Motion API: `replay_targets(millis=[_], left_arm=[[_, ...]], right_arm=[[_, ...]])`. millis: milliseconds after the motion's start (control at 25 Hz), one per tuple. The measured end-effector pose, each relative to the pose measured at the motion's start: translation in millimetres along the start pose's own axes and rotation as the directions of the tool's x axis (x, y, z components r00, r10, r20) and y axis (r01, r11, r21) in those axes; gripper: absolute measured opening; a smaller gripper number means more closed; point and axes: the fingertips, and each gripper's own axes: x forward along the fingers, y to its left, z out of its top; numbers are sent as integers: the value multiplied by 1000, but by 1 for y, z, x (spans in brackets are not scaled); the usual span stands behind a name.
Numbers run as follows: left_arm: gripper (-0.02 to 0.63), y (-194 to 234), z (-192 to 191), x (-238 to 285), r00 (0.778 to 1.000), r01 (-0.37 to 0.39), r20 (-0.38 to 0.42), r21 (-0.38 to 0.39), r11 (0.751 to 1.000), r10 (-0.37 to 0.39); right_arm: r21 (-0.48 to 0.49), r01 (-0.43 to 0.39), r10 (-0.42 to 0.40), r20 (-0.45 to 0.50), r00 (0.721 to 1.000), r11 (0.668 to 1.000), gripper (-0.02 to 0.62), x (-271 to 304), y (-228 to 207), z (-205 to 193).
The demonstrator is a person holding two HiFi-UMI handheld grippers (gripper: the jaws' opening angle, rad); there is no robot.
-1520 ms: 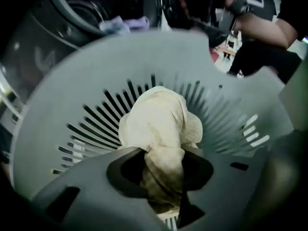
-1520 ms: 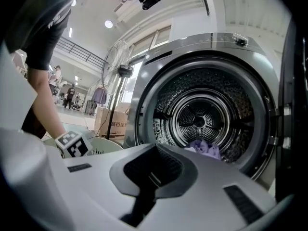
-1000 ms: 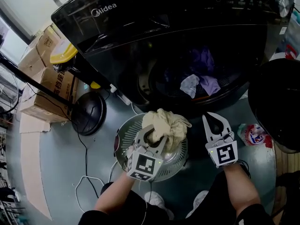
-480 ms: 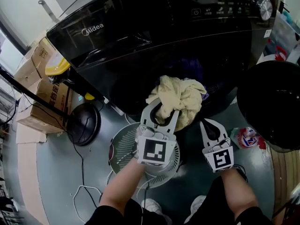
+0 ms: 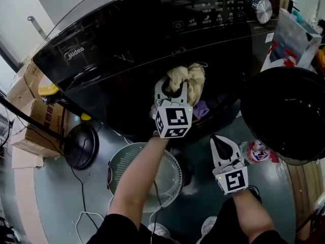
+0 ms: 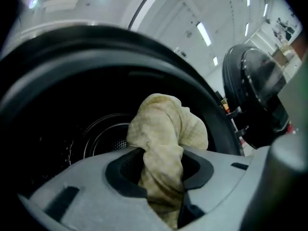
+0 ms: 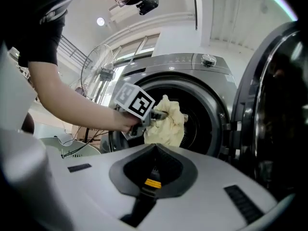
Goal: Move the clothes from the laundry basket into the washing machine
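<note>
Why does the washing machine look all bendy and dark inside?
Left gripper view: the wide lens curves the washing machine, and its drum behind the yellow cloth gets little light. Head view: the shiny black front shows pale reflections. Right gripper view: brighter, but edges bend too.

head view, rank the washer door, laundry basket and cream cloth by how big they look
1. washer door, clearly largest
2. laundry basket, second even with an arm covering part of it
3. cream cloth, smallest
</note>
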Motion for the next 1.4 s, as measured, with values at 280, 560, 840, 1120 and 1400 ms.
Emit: replay_targets(millis=[280, 560, 840, 1120, 1400], left_arm=[[344, -14, -111, 43, 921, 56, -369, -201, 978, -129], [374, -24, -101, 14, 933, 76, -322, -262, 962, -161], [374, -36, -55, -46, 972, 98, -178, -300, 949, -156], [373, -33, -30, -125, 986, 125, -57, -341, 932, -154], [64, -2, -36, -205, 997, 19, -60, -353, 935, -42]], right_arm=[[8, -21, 21, 3, 1000, 1000, 6, -1, 5, 1], [18, -40, 40, 3, 999, 999, 6, 5, 10, -1], [8, -49, 49, -6, 999, 999, 6, 9, 14, -4], [175, -48, 44, 23, 999, 983, 6, 10, 22, 19], [220, -66, 54, 60, 997, 973, 6, 9, 44, 54]])
